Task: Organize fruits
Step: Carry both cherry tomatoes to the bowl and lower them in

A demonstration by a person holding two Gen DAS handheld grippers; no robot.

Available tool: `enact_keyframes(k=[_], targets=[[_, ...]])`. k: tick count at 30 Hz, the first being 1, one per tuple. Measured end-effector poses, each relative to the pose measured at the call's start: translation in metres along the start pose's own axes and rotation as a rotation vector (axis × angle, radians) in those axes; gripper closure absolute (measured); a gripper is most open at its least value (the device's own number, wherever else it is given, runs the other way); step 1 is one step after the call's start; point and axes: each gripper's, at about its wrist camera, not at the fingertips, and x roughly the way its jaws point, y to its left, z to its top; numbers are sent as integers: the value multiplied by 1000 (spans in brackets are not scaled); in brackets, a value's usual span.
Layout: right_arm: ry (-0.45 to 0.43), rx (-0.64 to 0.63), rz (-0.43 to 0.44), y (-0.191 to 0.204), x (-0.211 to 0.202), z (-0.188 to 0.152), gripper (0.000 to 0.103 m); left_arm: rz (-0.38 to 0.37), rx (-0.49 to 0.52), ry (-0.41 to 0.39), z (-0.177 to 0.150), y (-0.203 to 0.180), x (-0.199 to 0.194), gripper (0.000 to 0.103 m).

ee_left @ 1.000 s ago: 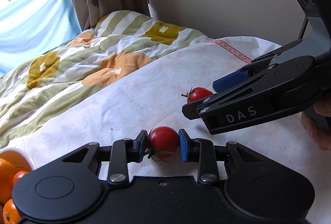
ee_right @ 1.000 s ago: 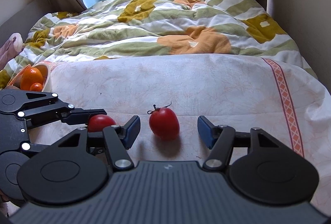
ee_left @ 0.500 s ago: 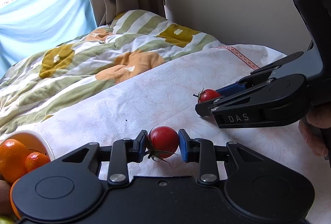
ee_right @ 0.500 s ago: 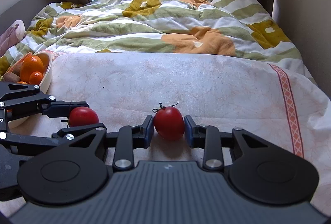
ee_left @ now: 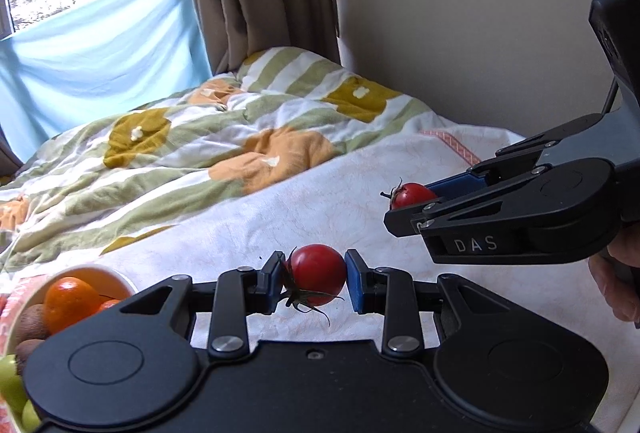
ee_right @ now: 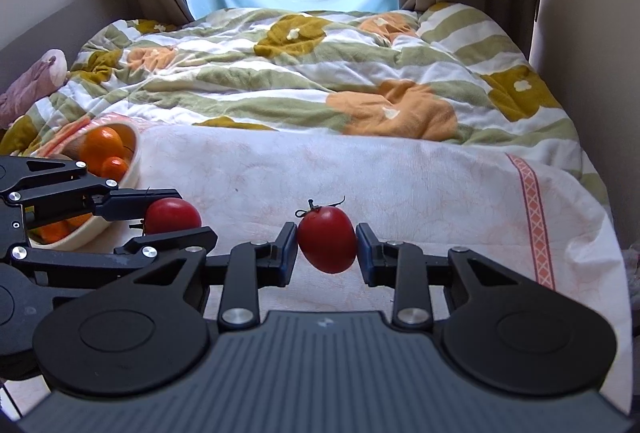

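Note:
My left gripper is shut on a round red tomato and holds it above the white cloth. My right gripper is shut on an oval red tomato, also lifted off the cloth. In the left wrist view the right gripper shows at the right with its tomato. In the right wrist view the left gripper shows at the left with its tomato. A cream bowl at the left holds oranges and other fruit.
A white cloth with an orange border stripe covers the near part of the bed. A striped floral quilt lies behind it. The bowl also shows in the left wrist view, with kiwis and green grapes. A wall stands at the right.
My right gripper shut on the oval tomato and lifted it off the cloth. My left gripper rose with its tomato; the bowl has come further into view.

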Motion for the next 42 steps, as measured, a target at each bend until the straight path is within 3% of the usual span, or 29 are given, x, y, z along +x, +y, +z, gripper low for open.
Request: enact_keyframes(k=[5,11,16,23,33,42], targets=[[-14,-11,50,12,-27,14,57,72,-54,-37,9,1,-38,67],[-20,-45,153,38,-49,39,57,208,-168,-78,17,20,-86,67],[-54,-129,219,73,-55,63,57,301,-280,-94,18,55,-109,67],[-32,-105,281,129,-35,81,57,379,-321,-48,4,113,-115,67],[29,-88,275,191,26,87,57,346,-292,15,-12,191,-74,67],[90,-82,216,200,60,80,57,242,-291,94,-22,211,-26,67]])
